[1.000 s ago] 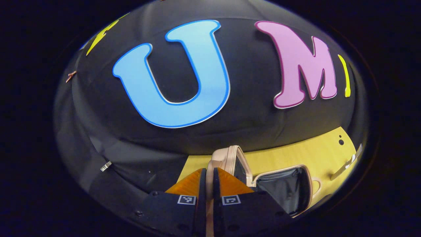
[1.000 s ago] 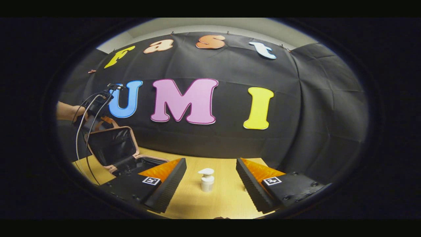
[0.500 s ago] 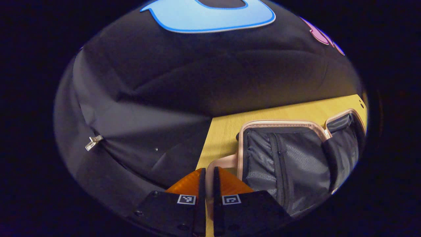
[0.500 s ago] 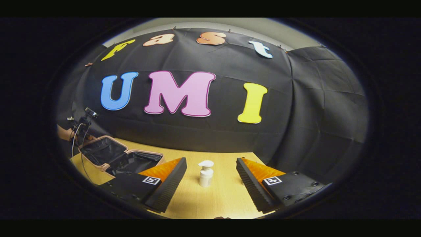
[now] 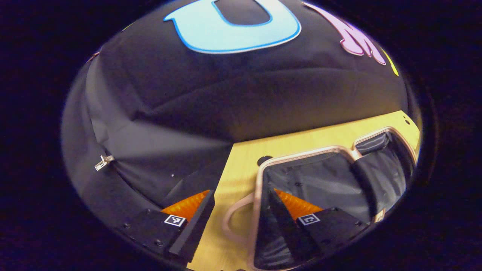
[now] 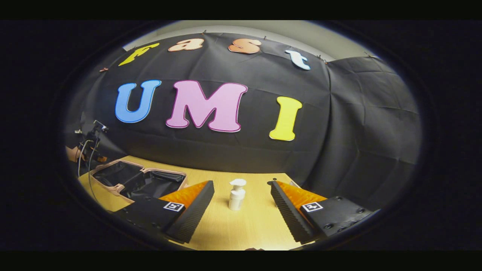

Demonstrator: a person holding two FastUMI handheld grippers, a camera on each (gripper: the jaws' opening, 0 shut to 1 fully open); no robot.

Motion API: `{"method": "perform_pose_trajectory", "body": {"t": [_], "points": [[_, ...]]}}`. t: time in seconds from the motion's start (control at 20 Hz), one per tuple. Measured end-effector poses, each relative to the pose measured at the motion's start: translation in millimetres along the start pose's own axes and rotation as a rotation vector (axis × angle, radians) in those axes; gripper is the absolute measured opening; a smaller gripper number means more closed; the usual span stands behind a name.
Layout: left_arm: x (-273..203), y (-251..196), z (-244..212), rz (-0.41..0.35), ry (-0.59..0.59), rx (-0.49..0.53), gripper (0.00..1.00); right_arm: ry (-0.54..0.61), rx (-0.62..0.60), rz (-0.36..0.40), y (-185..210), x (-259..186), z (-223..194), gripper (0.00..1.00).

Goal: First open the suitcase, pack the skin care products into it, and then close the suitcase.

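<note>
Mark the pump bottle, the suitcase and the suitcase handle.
pump bottle (image 6: pixel 236 198), right gripper view, on its body.
suitcase (image 5: pixel 320 180), left gripper view, on the lining.
suitcase handle (image 5: pixel 229 216), left gripper view, on the loop.

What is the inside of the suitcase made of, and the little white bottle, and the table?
The suitcase seems lined with thin dark fabric: it creases and has a dull sheen. Its pale pink rim looks like hard plastic, though that's a guess. The pump bottle looks like smooth white plastic. The table looks like light wood or a wood-look laminate, with faint grain.

The suitcase (image 5: pixel 324 180) is motion-blurred, its near end cut off by the picture's edge.
</note>
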State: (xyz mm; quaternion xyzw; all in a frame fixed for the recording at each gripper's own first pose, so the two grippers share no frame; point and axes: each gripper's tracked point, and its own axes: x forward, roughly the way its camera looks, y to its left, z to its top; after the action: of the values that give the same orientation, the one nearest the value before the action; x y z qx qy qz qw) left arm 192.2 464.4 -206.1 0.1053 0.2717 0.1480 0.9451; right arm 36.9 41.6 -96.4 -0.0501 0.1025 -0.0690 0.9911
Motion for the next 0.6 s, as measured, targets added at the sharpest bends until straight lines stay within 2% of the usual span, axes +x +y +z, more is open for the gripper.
{"method": "perform_pose_trajectory", "body": {"t": [0.1,0.2,0.25,0.3,0.45,0.6], "points": [[-39,-38,35,-0.065,-0.102,-0.017,0.98,-0.004,0.006,-0.02,-11,-1,3,0.97],[-76,-96,58,-0.153,-0.175,-0.064,0.98,0.003,0.014,-0.038,-23,3,4,0.97],[-91,-124,69,-0.194,-0.197,-0.064,0.98,0.004,0.01,-0.043,-29,7,2,0.93],[-103,-145,76,-0.221,-0.22,-0.056,0.98,0.006,0.008,-0.042,-35,11,0,0.97],[-129,-212,93,-0.3,-0.273,-0.051,0.98,0.01,0.014,-0.046,-54,32,-8,0.97],[-157,-291,102,-0.384,-0.275,-0.117,0.98,0.021,0.028,-0.054,-77,52,-24,0.97]]}}
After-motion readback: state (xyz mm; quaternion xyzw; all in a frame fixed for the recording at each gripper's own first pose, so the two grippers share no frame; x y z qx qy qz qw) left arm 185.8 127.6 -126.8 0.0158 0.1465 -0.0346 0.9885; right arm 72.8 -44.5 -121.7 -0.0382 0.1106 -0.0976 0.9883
